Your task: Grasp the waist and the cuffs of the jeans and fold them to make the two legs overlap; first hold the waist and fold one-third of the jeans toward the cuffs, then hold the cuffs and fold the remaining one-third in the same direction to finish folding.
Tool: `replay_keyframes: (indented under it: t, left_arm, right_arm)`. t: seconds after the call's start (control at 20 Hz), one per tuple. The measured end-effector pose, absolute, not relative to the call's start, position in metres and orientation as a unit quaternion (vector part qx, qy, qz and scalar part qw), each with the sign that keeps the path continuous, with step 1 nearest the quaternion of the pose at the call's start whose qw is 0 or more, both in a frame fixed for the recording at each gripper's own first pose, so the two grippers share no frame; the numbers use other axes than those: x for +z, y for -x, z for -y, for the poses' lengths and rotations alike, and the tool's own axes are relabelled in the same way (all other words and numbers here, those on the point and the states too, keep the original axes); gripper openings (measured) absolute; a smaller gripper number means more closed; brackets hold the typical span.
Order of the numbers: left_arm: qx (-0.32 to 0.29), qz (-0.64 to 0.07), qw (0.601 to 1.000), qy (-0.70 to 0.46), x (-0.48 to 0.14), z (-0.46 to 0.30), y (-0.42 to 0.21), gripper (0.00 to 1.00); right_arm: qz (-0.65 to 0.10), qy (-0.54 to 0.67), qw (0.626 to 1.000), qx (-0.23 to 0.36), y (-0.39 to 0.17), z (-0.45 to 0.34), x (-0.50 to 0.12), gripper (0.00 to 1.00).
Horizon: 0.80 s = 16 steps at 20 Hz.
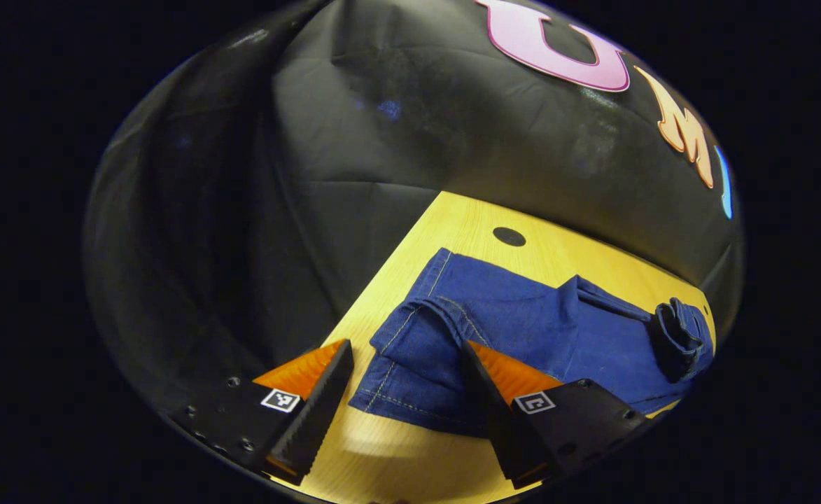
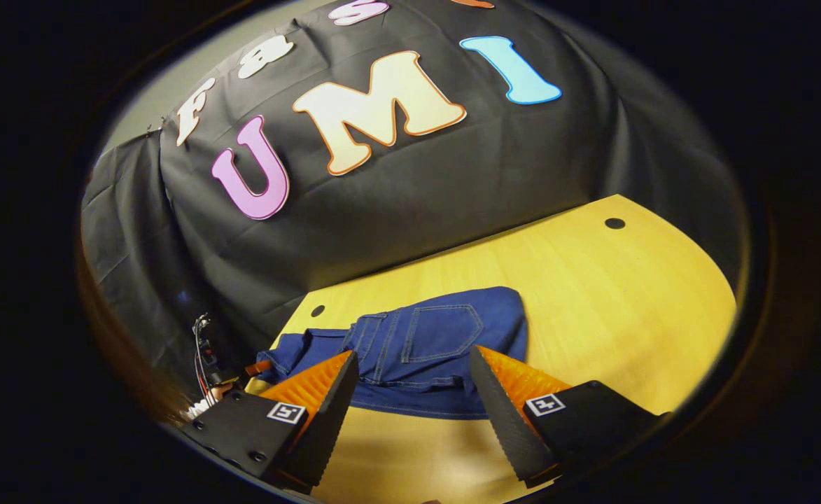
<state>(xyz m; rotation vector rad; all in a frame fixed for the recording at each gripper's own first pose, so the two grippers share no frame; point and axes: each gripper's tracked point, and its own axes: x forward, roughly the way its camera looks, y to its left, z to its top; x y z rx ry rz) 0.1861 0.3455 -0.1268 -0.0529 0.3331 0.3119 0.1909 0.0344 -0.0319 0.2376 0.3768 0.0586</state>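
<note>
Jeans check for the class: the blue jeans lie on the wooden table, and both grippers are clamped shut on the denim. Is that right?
Not quite. The jeans do lie on the wooden table, but the left gripper and right gripper are both open, jaws spread above the denim, as the left and right gripper views show.

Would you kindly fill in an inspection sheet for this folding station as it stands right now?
Surface: wooden table, with a dark round hole near the far edge.
Job's things: jeans lie flat on the table; cuff end near the left tool, waist end with back pocket near the right tool; a bunched part at the far end in the left gripper view.
Clutter: nothing seen.
Grippers: left tool open above the cuffs, gripping nothing; right tool open before the waist, gripping nothing.
Cables: thin wires at the table's left edge in the right gripper view.
Surroundings: black cloth wall behind the table.
</note>
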Motion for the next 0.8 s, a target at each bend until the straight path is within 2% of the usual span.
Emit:
replay_keyframes:
  t: [0.2,0.25,0.35,0.5,0.55,0.65,0.8]
  left_arm:
    - [0.144,-0.173,0.974,0.001,-0.131,-0.34,-0.192,0.89]
    - [0.142,-0.173,0.975,-0.004,-0.13,-0.34,-0.19,0.78]
    - [0.118,-0.171,0.978,0.001,-0.127,-0.332,-0.194,0.64]
    - [0.093,-0.171,0.981,0.025,-0.128,-0.321,-0.199,0.16]
    - [0.091,-0.173,0.98,0.034,-0.128,-0.32,-0.199,0.06]
    - [0.082,-0.178,0.979,0.055,-0.125,-0.317,-0.199,0.0]
    - [0.037,-0.163,0.982,0.082,-0.099,-0.3,-0.197,0.0]
  right_arm:
    - [-0.182,-0.138,0.973,0.032,-0.188,-0.041,-0.022,0.98]
    - [-0.18,-0.141,0.973,0.031,-0.186,-0.04,-0.02,0.98]
    - [-0.18,-0.146,0.972,0.029,-0.184,-0.041,-0.019,0.98]
    - [-0.174,-0.149,0.973,0.024,-0.18,-0.038,-0.013,0.98]
    - [-0.172,-0.15,0.973,0.021,-0.179,-0.037,-0.01,0.98]
    - [-0.171,-0.15,0.974,0.016,-0.177,-0.034,-0.008,0.98]
    - [-0.166,-0.145,0.975,0.005,-0.173,-0.027,-0.003,0.98]
